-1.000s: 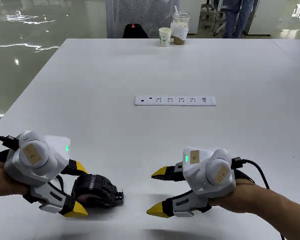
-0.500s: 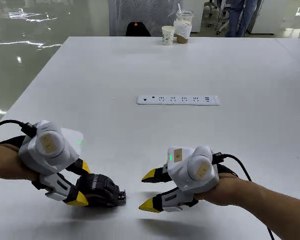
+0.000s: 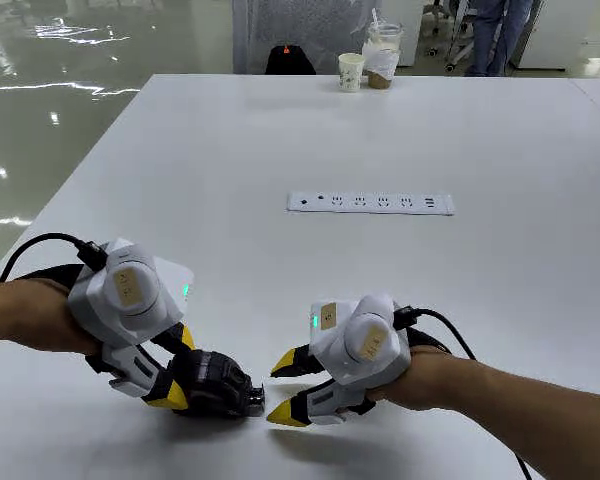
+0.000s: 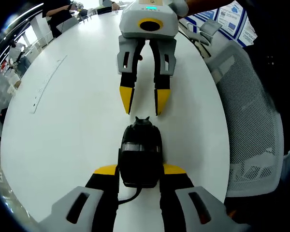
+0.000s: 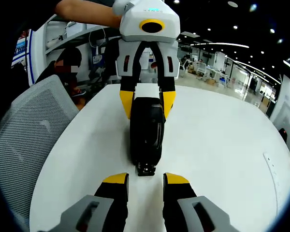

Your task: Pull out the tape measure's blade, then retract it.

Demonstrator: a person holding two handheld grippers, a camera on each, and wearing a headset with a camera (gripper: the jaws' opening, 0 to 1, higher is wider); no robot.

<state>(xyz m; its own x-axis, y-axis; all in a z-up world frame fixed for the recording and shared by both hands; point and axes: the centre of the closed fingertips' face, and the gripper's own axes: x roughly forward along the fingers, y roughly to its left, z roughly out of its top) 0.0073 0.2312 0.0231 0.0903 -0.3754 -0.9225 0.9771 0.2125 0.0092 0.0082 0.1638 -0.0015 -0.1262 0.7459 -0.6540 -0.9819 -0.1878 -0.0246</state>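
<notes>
A black tape measure (image 3: 218,384) rests on the white table (image 3: 310,140) near its front edge. My left gripper (image 3: 180,370) is shut on its body, yellow fingertips (image 4: 105,170) pressed against both sides of the tape measure (image 4: 140,155). The blade's hook end (image 5: 146,168) points at my right gripper (image 5: 146,180). My right gripper (image 3: 278,390) is open, facing the left one, with its fingertips (image 4: 126,99) just short of the hook (image 4: 142,119). No blade is drawn out.
A white power strip (image 3: 370,203) lies mid-table. Two paper cups (image 3: 352,72) stand at the far edge. A grey mesh chair (image 4: 251,121) stands beside the table. Cables trail from both grippers.
My right gripper has moved left, closing the gap until its open tips reach the tape measure's hook end. My left gripper keeps its hold and has shifted slightly right.
</notes>
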